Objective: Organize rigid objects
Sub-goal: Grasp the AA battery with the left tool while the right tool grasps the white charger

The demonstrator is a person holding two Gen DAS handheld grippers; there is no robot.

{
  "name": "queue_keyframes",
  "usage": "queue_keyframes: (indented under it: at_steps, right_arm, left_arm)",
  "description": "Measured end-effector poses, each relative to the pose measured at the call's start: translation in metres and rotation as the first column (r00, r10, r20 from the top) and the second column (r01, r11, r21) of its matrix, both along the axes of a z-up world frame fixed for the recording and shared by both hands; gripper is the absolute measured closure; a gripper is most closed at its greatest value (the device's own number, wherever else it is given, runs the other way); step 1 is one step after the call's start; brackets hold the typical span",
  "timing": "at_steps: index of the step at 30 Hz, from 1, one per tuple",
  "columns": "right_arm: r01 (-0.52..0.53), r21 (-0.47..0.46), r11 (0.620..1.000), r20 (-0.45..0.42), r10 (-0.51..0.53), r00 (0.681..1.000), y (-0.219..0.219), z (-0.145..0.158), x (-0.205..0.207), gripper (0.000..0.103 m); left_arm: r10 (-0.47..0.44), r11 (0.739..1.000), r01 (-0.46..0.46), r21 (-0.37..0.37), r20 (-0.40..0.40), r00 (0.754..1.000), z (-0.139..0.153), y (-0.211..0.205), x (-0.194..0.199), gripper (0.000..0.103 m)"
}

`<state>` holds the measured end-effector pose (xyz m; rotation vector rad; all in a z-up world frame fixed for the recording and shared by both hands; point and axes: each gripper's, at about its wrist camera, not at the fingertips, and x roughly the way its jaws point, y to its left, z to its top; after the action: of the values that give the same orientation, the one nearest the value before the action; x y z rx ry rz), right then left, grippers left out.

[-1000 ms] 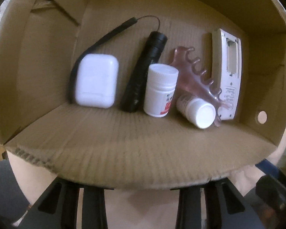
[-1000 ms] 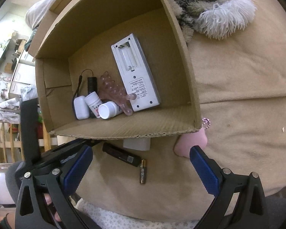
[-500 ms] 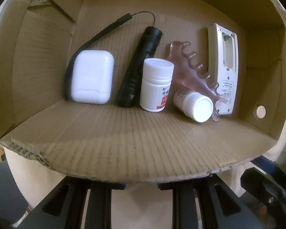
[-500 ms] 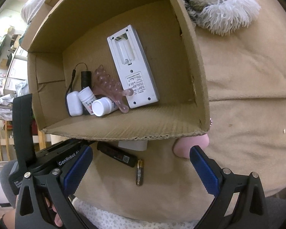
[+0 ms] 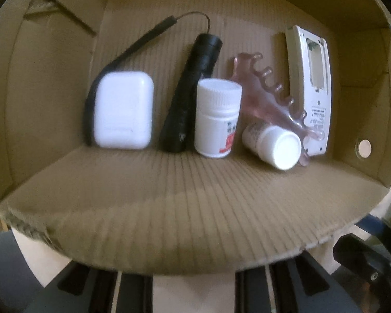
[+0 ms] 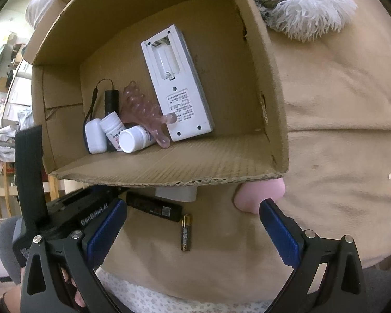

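Observation:
Seen from above, a cardboard box (image 5: 169, 234) holds a white earbud case (image 5: 123, 110), a black flashlight (image 5: 193, 86), two white pill bottles (image 5: 217, 120) (image 5: 273, 146), a pink comb (image 5: 263, 96) and a white remote (image 5: 312, 91) with its battery bay bare. My left gripper (image 5: 193, 279) points down just outside the near wall. Its jaws are closing, but the wall hides their tips and anything between them. My right gripper (image 6: 193, 208) stands open over the beige cover, with a loose battery (image 6: 185, 232) lying between its fingers.
A black stick-shaped item (image 6: 153, 206), a white object (image 6: 176, 193) and a pink object (image 6: 260, 193) lie partly hidden at the box's (image 6: 169, 164) near edge. A fuzzy throw (image 6: 307, 7) lies beyond the box. A person's fingers (image 6: 75, 297) hold the left gripper.
The left gripper's fingers have drawn a little closer together below the box wall. The right gripper stays open, and the box contents have not moved.

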<state>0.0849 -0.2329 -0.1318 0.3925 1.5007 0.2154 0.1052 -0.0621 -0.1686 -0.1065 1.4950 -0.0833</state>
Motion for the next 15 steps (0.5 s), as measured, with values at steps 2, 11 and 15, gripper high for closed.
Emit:
queue_keyframes:
  at_steps: [2,11,15]
  right_arm:
    - [0.002,0.002,1.000,-0.005,-0.002,1.000,-0.003,-0.001,0.000,0.000]
    - [-0.073,0.060,0.995,-0.037,0.076,0.996,0.024,-0.015,0.008,0.020]
    - [-0.117,-0.025,0.993,-0.007,0.117,0.993,0.045,-0.017,0.013,0.023]
  left_arm:
    - [-0.003,1.000,0.003,-0.003,0.003,1.000,0.003,0.004,-0.002,0.094]
    - [-0.001,1.000,0.001,0.027,0.001,1.000,0.026,0.043,-0.027,0.094]
    - [0.022,0.999,-0.022,0.045,0.014,1.000,0.035,0.062,-0.049,0.094]
